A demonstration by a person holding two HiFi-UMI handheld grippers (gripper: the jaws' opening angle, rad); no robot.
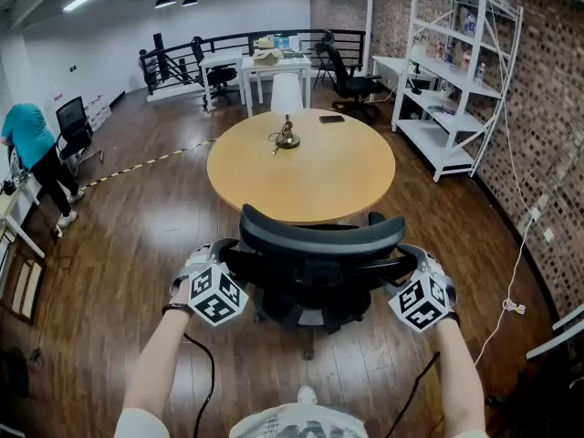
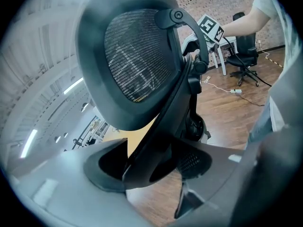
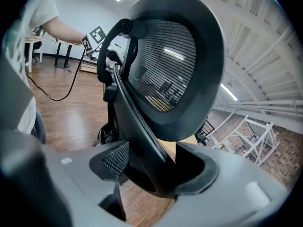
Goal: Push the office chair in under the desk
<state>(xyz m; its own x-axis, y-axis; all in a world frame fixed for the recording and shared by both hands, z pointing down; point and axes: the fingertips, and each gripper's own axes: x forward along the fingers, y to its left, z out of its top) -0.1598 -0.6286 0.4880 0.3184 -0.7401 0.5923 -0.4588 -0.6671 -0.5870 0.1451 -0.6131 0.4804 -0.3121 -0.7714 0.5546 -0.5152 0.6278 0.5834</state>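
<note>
A black mesh-back office chair stands on the wood floor just in front of a round wooden table, its back towards me. My left gripper clasps the left edge of the backrest and my right gripper the right edge. In the left gripper view the backrest frame fills the gap between the jaws of the left gripper. In the right gripper view the frame runs likewise between the pads of the right gripper. The chair's seat and base are mostly hidden below the backrest.
On the table lie a small ornament and a phone; a white chair stands behind it. White shelving lines the brick wall at right, with a cable on the floor. A person bends at far left.
</note>
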